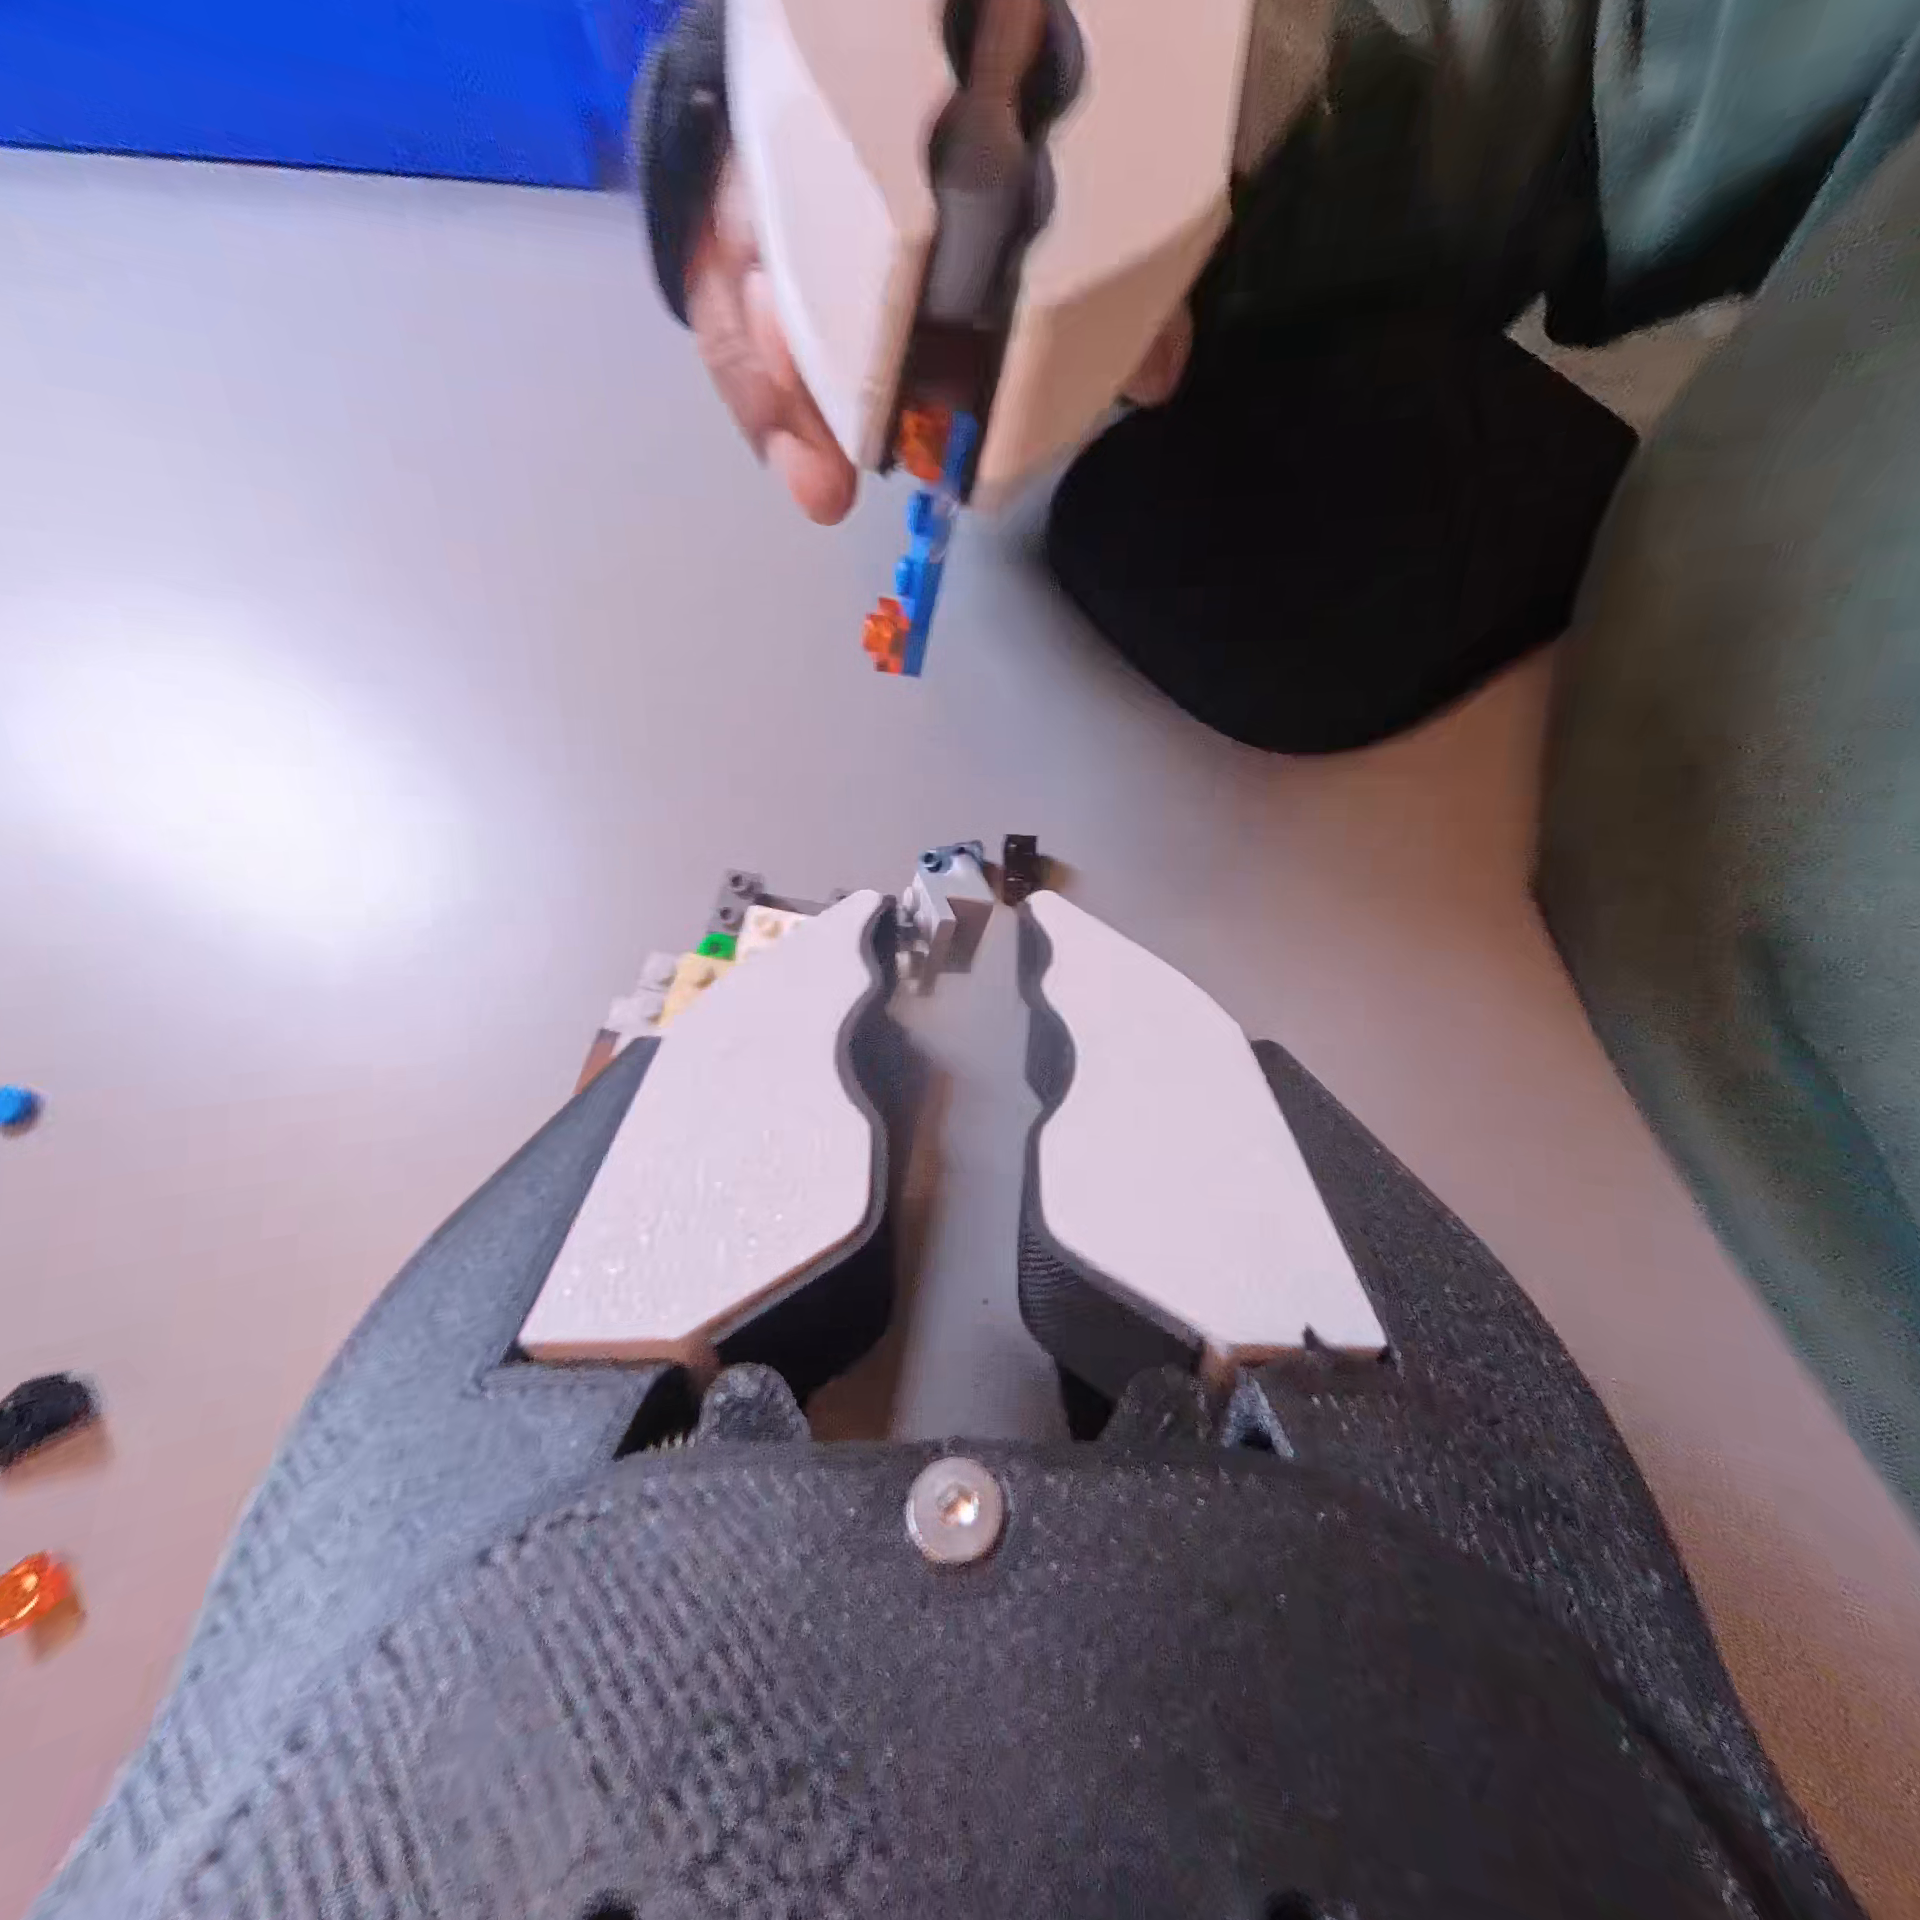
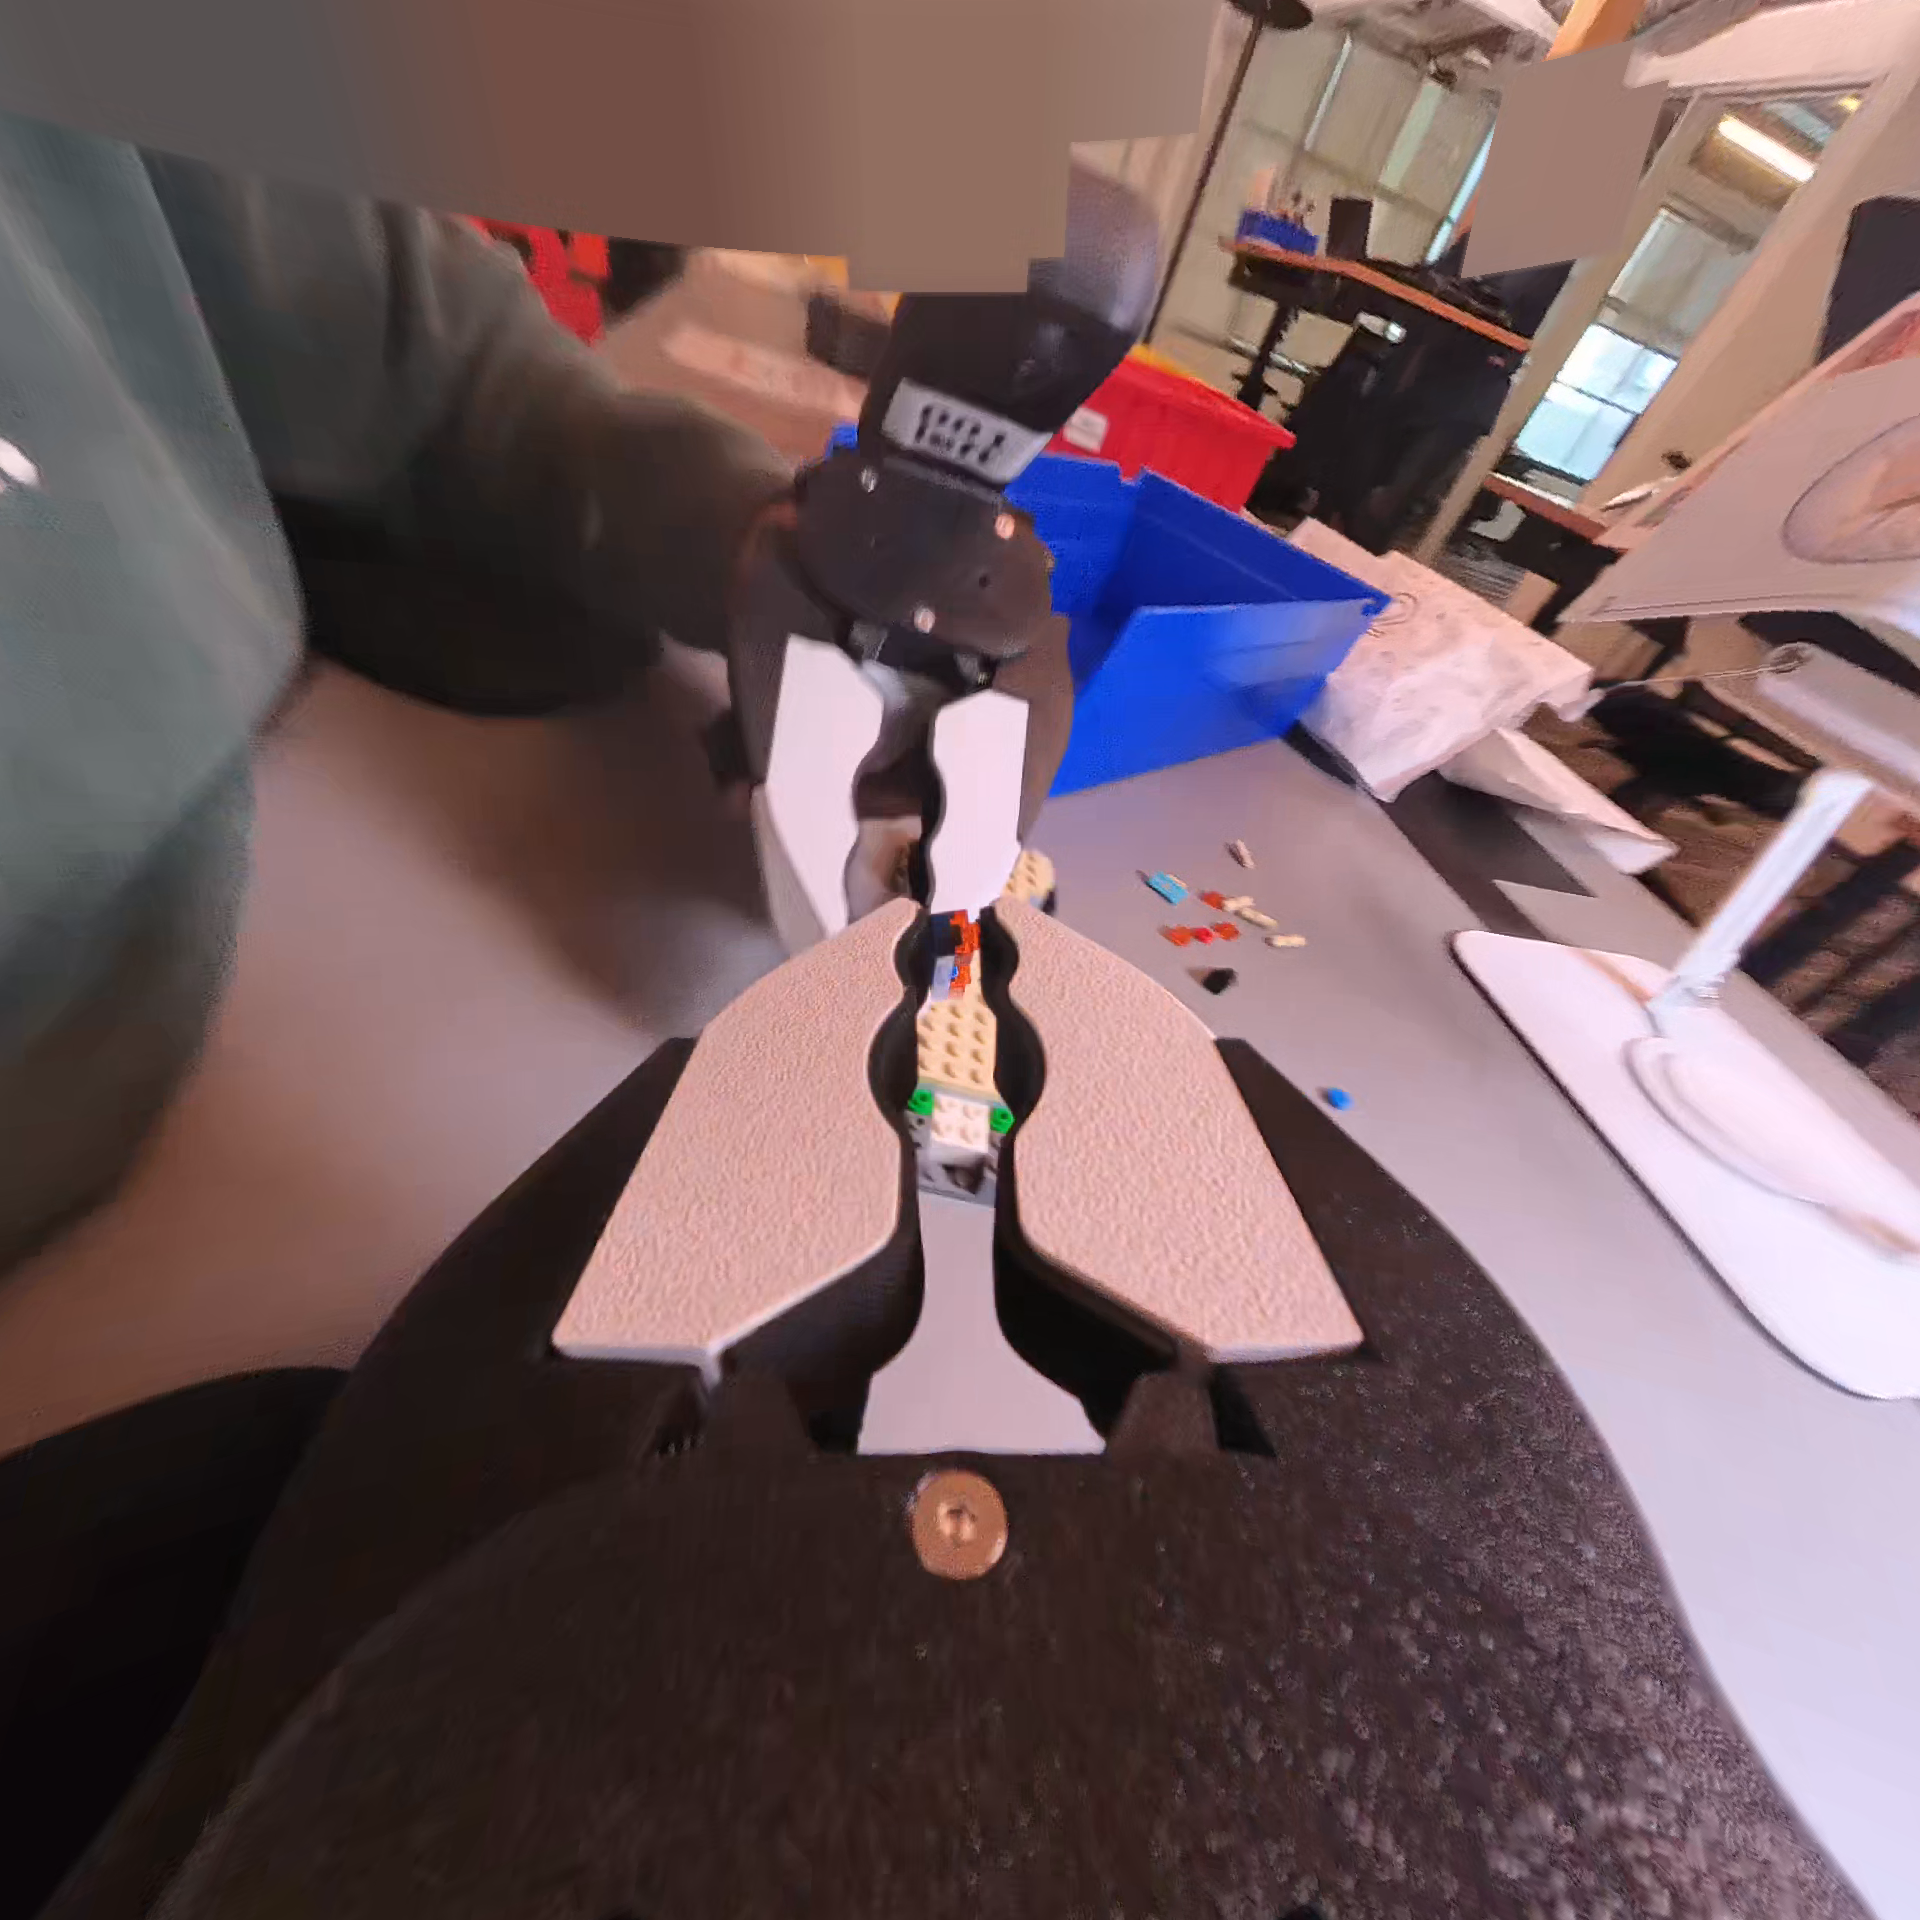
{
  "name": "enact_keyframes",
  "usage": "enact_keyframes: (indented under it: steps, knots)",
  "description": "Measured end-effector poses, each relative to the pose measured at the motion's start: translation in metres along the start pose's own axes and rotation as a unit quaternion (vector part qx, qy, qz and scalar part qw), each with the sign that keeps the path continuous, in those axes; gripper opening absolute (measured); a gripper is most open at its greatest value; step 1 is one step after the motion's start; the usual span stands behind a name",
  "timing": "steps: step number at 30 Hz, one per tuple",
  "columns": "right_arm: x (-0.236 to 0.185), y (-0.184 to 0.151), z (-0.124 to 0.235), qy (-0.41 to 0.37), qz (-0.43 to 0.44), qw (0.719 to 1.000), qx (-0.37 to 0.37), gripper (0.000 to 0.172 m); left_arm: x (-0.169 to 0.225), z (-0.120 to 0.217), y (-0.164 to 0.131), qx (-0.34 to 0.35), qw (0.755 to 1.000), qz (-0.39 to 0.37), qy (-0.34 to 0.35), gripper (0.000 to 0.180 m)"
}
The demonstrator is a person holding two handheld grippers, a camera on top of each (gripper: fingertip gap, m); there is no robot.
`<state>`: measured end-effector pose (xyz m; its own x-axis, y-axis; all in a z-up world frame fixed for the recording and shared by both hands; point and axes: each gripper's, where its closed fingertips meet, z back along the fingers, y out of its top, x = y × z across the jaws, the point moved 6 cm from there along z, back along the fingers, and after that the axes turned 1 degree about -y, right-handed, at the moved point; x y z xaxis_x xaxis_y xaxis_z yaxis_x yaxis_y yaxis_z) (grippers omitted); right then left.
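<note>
My left gripper (image 1: 956, 909) is open and low over the grey table (image 1: 416, 520). A small brick build (image 1: 940, 925) with a grey upright part stands between its fingertips, close to the left pad, with a clear gap to the right pad. Tan, white and green parts of the build (image 1: 717, 961) show beside the left finger. My right gripper (image 1: 935, 457) is shut on a blue plate with orange pieces (image 1: 914, 582) and holds it in the air above the build. In the right wrist view the right gripper (image 2: 956, 920) pinches the blue plate (image 2: 951, 961) over the build's tan plate (image 2: 956, 1039).
A dark brown brick (image 1: 1020, 862) lies just beyond the build. Loose small pieces (image 2: 1226, 914) lie to the right, with a black piece (image 2: 1216, 979) and a blue stud (image 2: 1335, 1098). A blue bin (image 2: 1195, 623) stands behind. A white lamp base (image 2: 1714, 1122) is at the right. The grippers' ends are close to 7 centimeters from one another.
</note>
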<state>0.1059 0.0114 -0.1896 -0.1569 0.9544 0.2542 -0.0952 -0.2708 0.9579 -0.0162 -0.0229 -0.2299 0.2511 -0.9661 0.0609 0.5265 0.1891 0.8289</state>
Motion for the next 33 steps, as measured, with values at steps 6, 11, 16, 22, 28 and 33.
enact_keyframes:
  steps: [6, 11, 16, 22, 28, 33]
  knots:
    - [-0.007, 0.008, 0.001, 0.042, -0.037, 0.996, 0.063, 0.009, 0.005, 0.009, 0.021, 0.135, 0.977, 0.118, -0.112, 0.038]
    - [-0.022, 0.018, -0.005, 0.057, 0.006, 0.995, 0.080, 0.009, 0.012, 0.014, 0.034, 0.226, 0.919, 0.216, -0.241, 0.030]
    - [-0.028, 0.019, -0.005, 0.075, 0.014, 0.994, 0.078, 0.009, 0.017, 0.011, 0.035, 0.218, 0.919, 0.210, -0.253, 0.011]
    - [-0.009, 0.000, -0.009, 0.062, -0.076, 0.995, -0.024, 0.017, 0.000, 0.013, 0.027, 0.091, 0.996, 0.016, 0.019, 0.008]
    - [0.003, -0.012, -0.013, 0.040, -0.158, 0.985, -0.064, 0.017, 0.004, 0.007, 0.025, 0.012, 0.977, -0.149, 0.153, 0.008]
    - [0.001, -0.016, -0.015, 0.031, -0.142, 0.986, -0.086, 0.017, 0.009, 0.005, 0.027, -0.004, 0.964, -0.198, 0.177, 0.008]
